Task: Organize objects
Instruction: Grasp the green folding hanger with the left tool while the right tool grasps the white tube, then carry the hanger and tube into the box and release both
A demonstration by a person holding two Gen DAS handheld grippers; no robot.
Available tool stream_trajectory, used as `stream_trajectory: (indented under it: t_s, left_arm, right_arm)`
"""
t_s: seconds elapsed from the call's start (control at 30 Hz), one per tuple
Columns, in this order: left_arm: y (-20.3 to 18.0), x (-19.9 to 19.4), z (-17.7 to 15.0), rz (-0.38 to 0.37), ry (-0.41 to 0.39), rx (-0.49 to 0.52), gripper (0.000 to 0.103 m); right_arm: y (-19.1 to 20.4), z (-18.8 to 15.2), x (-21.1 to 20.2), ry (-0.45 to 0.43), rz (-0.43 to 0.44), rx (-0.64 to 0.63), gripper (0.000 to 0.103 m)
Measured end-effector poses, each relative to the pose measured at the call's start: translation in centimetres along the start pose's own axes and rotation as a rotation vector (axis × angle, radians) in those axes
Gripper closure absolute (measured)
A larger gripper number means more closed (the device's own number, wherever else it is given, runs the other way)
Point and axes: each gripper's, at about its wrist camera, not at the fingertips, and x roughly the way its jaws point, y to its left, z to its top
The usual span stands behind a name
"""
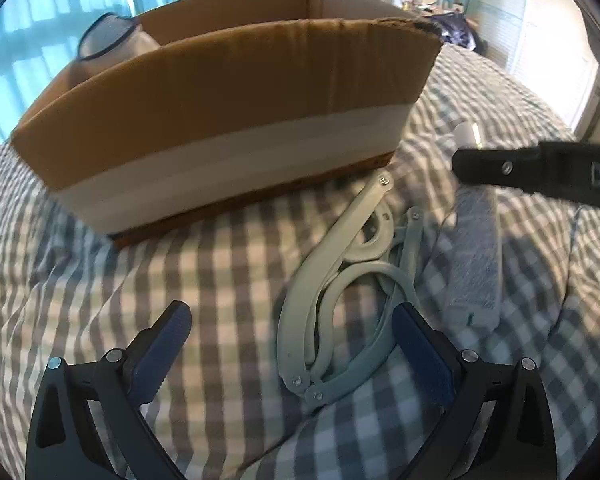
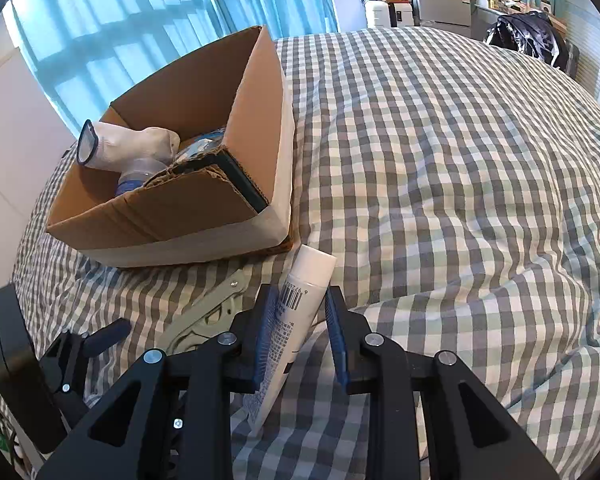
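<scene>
A cardboard box stands on the checked bedspread; it also shows in the right wrist view, holding a white sock and a plastic bottle. A pale folding hanger lies in front of the box, between the fingers of my open left gripper, which does not touch it. A white tube lies on the bed beside the hanger. My right gripper straddles the tube; its left pad is against the tube and a gap shows at the right pad. The tube also shows in the left wrist view.
Blue curtains hang behind the box. A fridge and clutter stand beyond the bed's far edge. A dark bag sits at the far right. The right gripper's finger reaches in from the right in the left wrist view.
</scene>
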Motion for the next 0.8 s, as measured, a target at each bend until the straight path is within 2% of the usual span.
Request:
stream_trajectory:
  t_s: [0.1, 0.13, 0.17, 0.23, 0.3, 0.33, 0.43, 0.57, 0.7, 0.8]
  left_arm:
    - [-1.0, -0.1, 0.7, -0.056, -0.030, 0.047, 0.005]
    - [-1.5, 0.1, 0.8, -0.078, -0.031, 0.068, 0.017]
    - [-1.7, 0.4, 0.9, -0.095, -0.026, 0.079, 0.033]
    - [-2.3, 0.7, 0.9, -0.157, -0.019, 0.097, 0.050]
    - [-2.0, 0.6, 1.1, -0.145, -0.020, 0.094, 0.062]
    - [-1.7, 0.9, 1.2, -0.138, 0.000, 0.087, 0.077]
    - [-0.9, 1.1, 1.0, -0.172, 0.016, 0.031, 0.079]
    - [-0.8, -0.3, 0.4, -0.115, 0.008, 0.007, 0.079]
    - [0.1, -2.5, -0.4, -0.021, 0.004, -0.034, 0.079]
    - [1.3, -4.6, -0.9, -0.052, -0.007, -0.122, 0.079]
  right_arm:
    - [0.2, 0.1, 0.4, 0.002, 0.000, 0.007, 0.077]
    - [0.2, 0.1, 0.5, 0.004, -0.001, 0.006, 0.077]
    - [0.4, 0.1, 0.7, 0.005, -0.002, 0.003, 0.077]
    - [0.6, 0.2, 0.9, 0.007, -0.004, -0.003, 0.077]
    - [0.8, 0.2, 1.1, 0.008, -0.004, -0.006, 0.077]
    - [0.8, 0.2, 1.1, 0.008, -0.003, -0.006, 0.077]
    - [1.2, 0.2, 1.0, -0.001, 0.002, -0.014, 0.077]
    - [1.4, 0.0, -0.2, -0.024, 0.004, -0.045, 0.077]
    - [1.5, -0.6, -2.7, -0.054, 0.013, -0.083, 0.078]
    - [2.7, -0.8, -4.3, -0.069, 0.024, -0.115, 0.079]
